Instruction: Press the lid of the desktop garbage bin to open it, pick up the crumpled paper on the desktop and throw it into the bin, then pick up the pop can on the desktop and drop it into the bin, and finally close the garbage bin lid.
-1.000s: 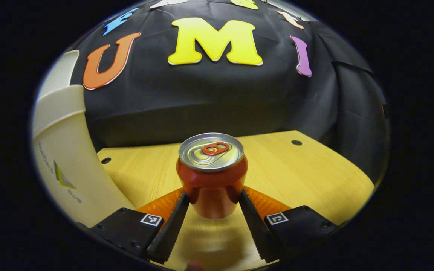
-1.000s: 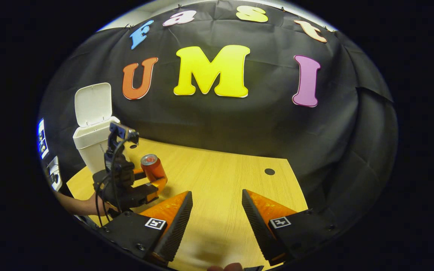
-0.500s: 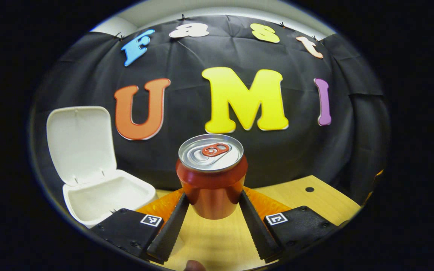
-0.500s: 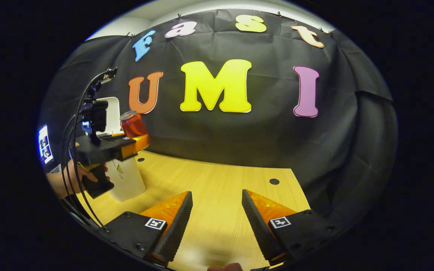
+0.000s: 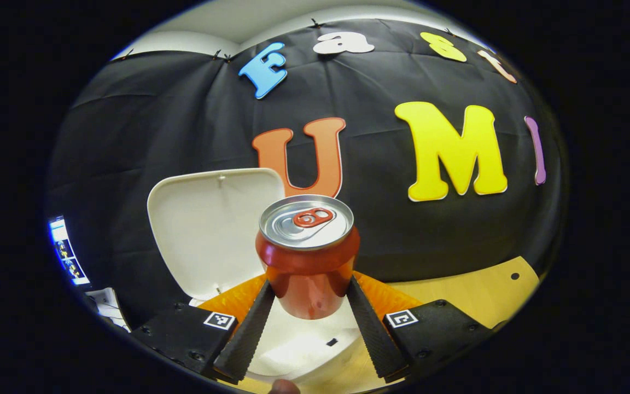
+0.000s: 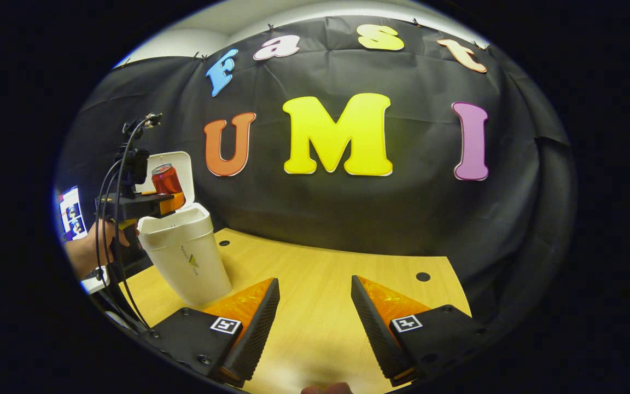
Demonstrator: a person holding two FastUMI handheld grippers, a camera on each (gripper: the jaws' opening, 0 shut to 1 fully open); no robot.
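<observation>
A: Since the frame a second ago, the pop can (image 5: pixel 307 254) is off the desktop (image 6: pixel 315 284) and now hangs over the open mouth of the garbage bin (image 6: pixel 186 257). In the left gripper view the left gripper (image 5: pixel 308 306) clamps it low on the body, both fingers pressing its sides, with the raised lid (image 5: pixel 214 224) directly behind.

B: Noted. Right side?

A: The right gripper (image 6: pixel 315 323) hovers over bare desktop, jaws wide, holding nothing. It sits well apart from the bin.

B: Orientation of the can?

A: Upright. Long axis vertical, pull-tab end up, base pointing down into the bin. From the right gripper view it looks just above the rim, near the lid side, though small in that view.

B: Risks from here?

A: Judgement only. First, the can sits close to the lid; a release too far back may strike the lid or the hinge edge and bounce out. Second, the grip is low, so the can is top-heavy and could tip as the jaws part and catch the rim. Third, a knock on the lid may drop it shut early.

B: Crumpled paper?

A: Cannot tell from these views whether it lies inside.
</observation>
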